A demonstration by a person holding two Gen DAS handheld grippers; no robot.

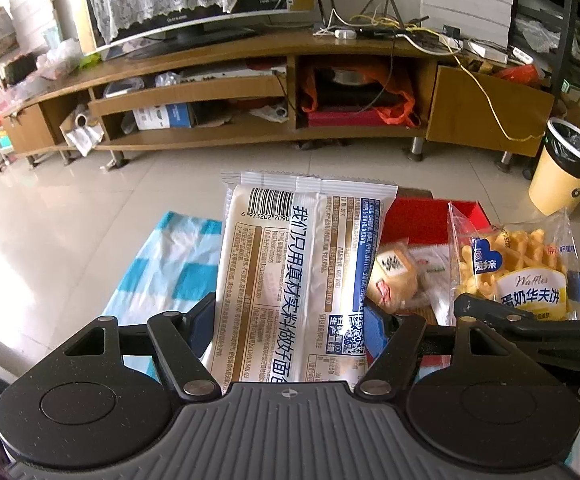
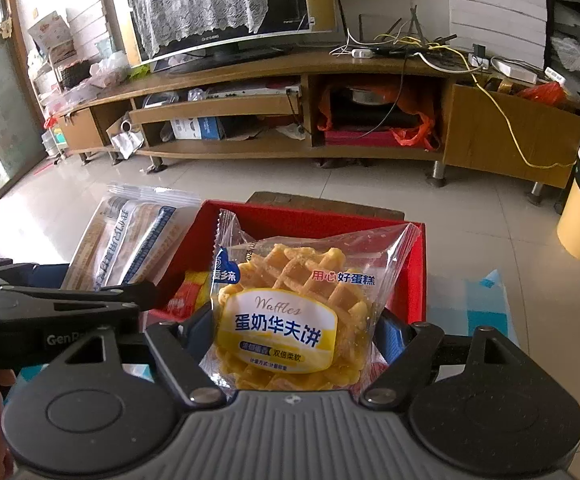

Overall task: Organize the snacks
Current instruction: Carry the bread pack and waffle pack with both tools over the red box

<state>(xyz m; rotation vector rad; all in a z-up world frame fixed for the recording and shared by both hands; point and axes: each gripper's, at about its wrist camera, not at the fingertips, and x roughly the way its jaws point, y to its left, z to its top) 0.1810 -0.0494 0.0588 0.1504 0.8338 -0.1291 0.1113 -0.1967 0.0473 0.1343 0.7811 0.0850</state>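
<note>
While the left hand-held gripper (image 1: 290,320) clamps a white bread packet (image 1: 294,272), the right hand-held gripper (image 2: 296,330) clamps a waffle packet (image 2: 290,312). Both packets hang above a red box (image 2: 414,264).

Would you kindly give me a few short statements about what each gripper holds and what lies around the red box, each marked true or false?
1. The left gripper holds a white bread packet with its barcode side facing the camera. True.
2. The right gripper is empty. False: it is shut on a clear waffle packet.
3. The red box holds nothing. False: a few small wrapped snacks lie in it.
4. A blue and white checked cloth lies under the box area. True.
5. The yellow bin stands on the TV cabinet. False: it stands on the tiled floor, at the cabinet's right end.
</note>
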